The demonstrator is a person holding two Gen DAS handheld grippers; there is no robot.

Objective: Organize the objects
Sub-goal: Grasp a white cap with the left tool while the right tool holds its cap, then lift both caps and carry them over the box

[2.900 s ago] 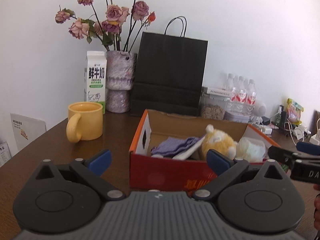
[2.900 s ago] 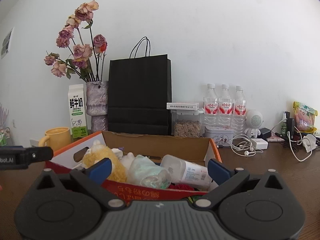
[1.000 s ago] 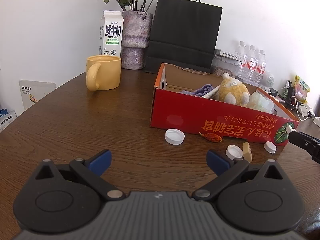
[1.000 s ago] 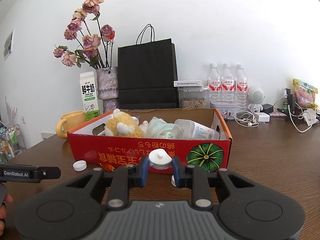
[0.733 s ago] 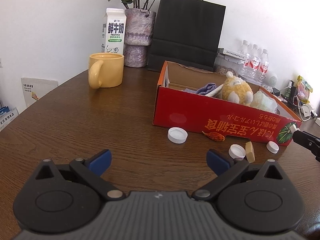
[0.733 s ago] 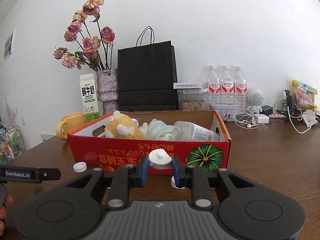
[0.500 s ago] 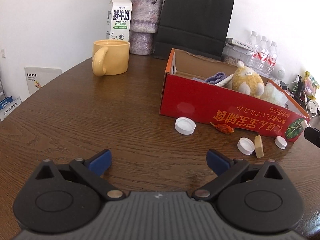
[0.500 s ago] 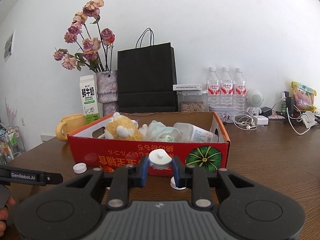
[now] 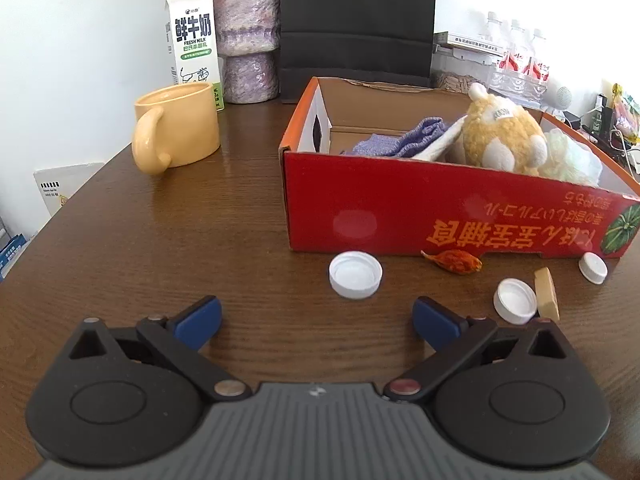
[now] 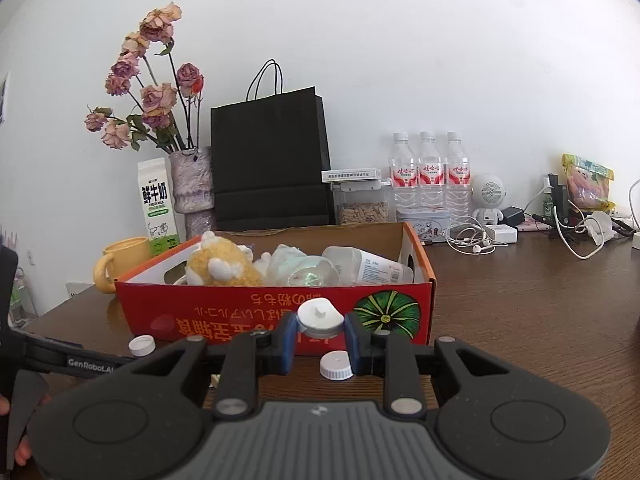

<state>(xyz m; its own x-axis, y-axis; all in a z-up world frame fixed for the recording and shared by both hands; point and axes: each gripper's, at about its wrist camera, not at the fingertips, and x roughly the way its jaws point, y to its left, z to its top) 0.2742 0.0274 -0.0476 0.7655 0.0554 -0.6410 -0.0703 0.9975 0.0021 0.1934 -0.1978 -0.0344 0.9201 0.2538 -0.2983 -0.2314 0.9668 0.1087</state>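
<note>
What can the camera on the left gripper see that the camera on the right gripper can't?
Only the left wrist view shows the small orange dried thing, the tan block and the purple cloth in the box. Only the right wrist view shows the right gripper shut on a white cap, plus the plastic bottle in the box and the earphones. Both show the red box, yellow plush toy, yellow mug, milk carton and loose white caps.
</note>
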